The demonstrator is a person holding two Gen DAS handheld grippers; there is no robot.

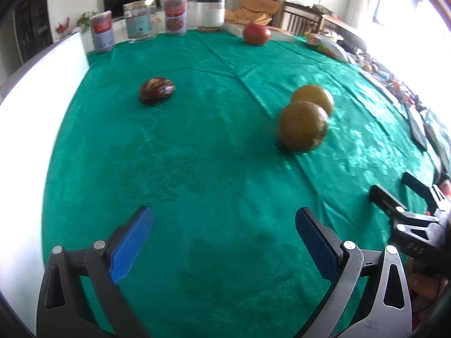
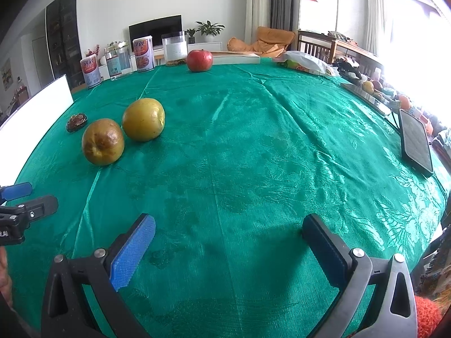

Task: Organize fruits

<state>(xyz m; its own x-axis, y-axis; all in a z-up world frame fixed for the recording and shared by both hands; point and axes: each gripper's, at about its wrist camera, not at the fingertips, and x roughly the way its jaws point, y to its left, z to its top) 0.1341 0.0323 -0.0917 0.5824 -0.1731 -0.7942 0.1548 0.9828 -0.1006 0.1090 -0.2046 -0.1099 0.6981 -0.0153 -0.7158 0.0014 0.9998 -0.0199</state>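
Both the left gripper (image 1: 224,242) and the right gripper (image 2: 228,249) are being held above the green desk (image 2: 253,140), fingers spread wide and empty. Two yellow fruits (image 2: 103,141) (image 2: 143,119) are lying close together, perhaps touching. A red apple (image 2: 199,60) is resting far back, and a dark fruit (image 1: 156,90) is lying apart.

- Green patterned cloth (image 2: 253,140), covering the worktop.
- Two red-labelled tins (image 2: 90,71) (image 2: 143,55), far edge.
- Clear jar (image 2: 119,60), between the tins.
- White board (image 2: 36,104), upright, left edge.
- Dark tablet (image 2: 416,142), right side.
- Television (image 2: 155,29), against the wall.
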